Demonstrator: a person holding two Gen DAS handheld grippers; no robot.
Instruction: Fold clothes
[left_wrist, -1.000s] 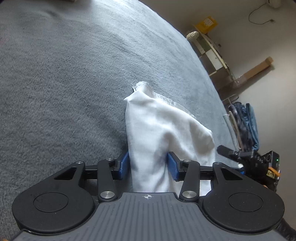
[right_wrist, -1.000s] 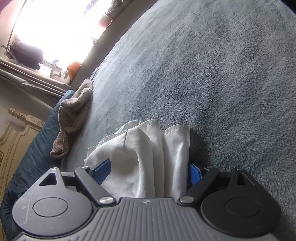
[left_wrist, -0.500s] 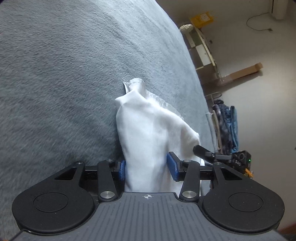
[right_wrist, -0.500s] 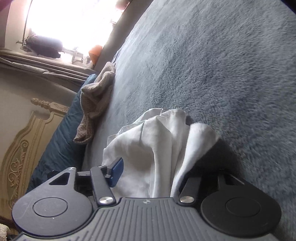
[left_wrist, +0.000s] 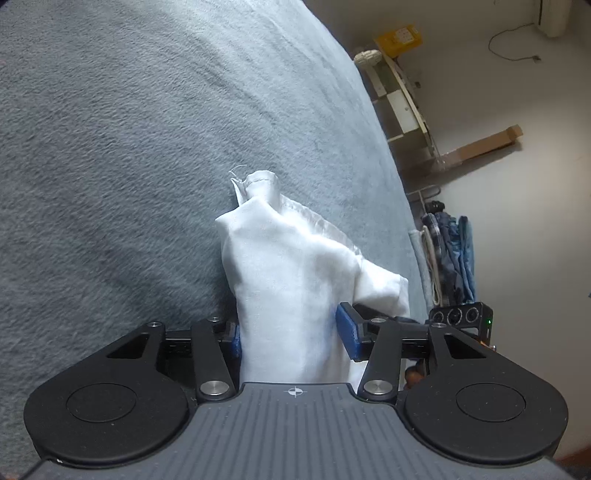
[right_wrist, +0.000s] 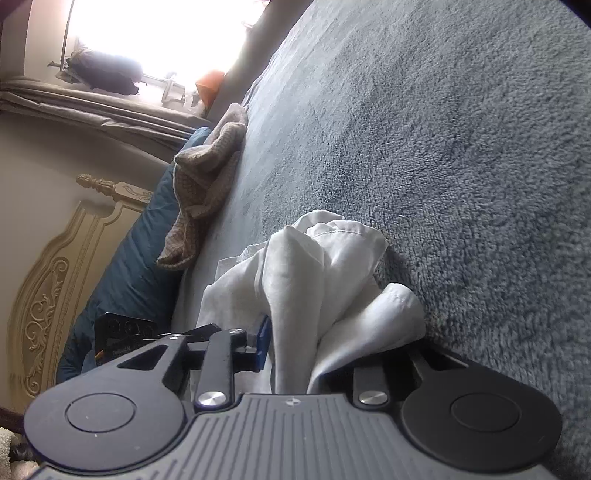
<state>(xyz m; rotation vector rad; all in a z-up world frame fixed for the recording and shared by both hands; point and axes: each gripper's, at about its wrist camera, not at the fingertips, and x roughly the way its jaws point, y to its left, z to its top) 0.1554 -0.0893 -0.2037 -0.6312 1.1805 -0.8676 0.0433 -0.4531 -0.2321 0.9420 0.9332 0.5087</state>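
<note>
A white garment is bunched between the blue pads of my left gripper, which is shut on it just above the grey fleece bed cover. In the right wrist view the same white garment is gathered in folds between the jaws of my right gripper, which is shut on it; its right fingertip is hidden under the cloth. The other gripper shows at the edge of each view, on the right in the left wrist view and on the left in the right wrist view.
A beige knitted garment lies at the bed's edge on a blue quilt, by a cream carved headboard. Denim and plaid clothes hang past the bed's far edge. A shelf and cardboard box stand by the wall.
Both grippers tilted and shifted while keeping hold of the white garment. The cloth in the right gripper bunched up more and now covers its right fingertip.
</note>
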